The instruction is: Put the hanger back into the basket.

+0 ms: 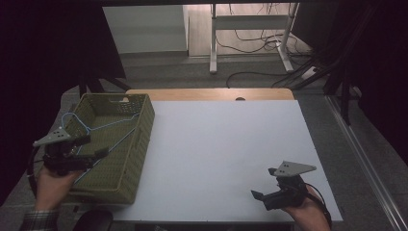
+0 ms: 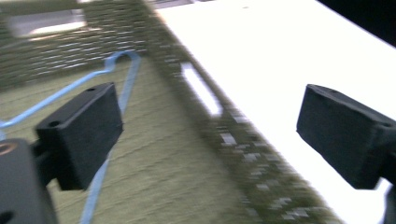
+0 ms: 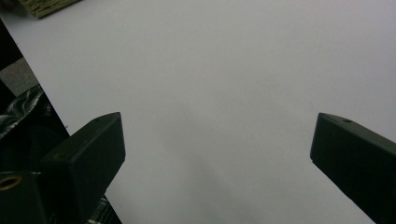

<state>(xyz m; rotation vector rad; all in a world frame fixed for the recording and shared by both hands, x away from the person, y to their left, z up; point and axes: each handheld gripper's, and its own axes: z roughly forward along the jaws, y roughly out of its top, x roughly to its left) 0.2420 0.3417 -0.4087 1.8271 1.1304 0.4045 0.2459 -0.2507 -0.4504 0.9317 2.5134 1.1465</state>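
I have the basket point(image 1: 126, 144) sitting at the table's point(image 1: 221, 154) left edge, running from near the far left corner down toward the near left corner. Inside it lies the hanger point(image 1: 103, 126), its hook toward the basket's far left corner and its body stretching along the floor of the basket toward the near end. My left gripper point(image 1: 94, 147) hangs over the basket's near half, above the hanger. My right gripper point(image 1: 263, 187) is by the table's near right corner, well apart from the basket.
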